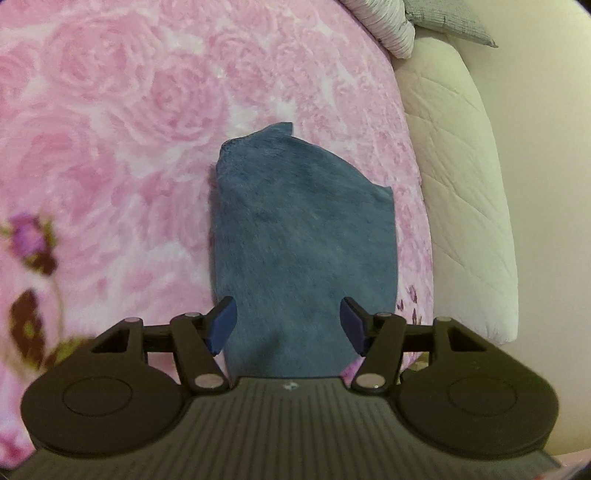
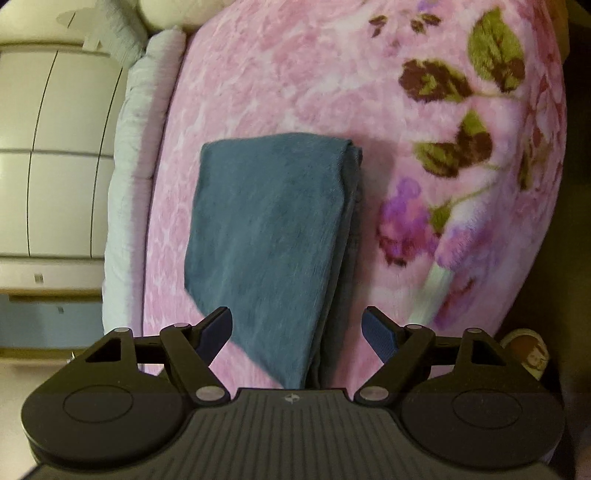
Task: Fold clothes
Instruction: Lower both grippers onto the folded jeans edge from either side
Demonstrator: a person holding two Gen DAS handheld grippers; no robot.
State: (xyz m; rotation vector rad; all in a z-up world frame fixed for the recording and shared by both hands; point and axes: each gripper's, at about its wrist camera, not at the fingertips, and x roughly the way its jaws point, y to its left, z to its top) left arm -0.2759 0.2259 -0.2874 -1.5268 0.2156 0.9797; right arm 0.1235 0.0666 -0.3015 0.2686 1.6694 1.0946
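A folded blue fleece cloth lies on a pink rose-patterned blanket. My left gripper is open, its blue-padded fingers spread over the cloth's near end, holding nothing. In the right wrist view the same blue cloth lies folded, with stacked layer edges showing on its right side. My right gripper is open above the cloth's near corner and holds nothing.
A cream quilted mattress edge runs along the blanket's right side, with grey and striped pillows at the far end. In the right wrist view a white wardrobe stands left, and flower print covers the blanket at right.
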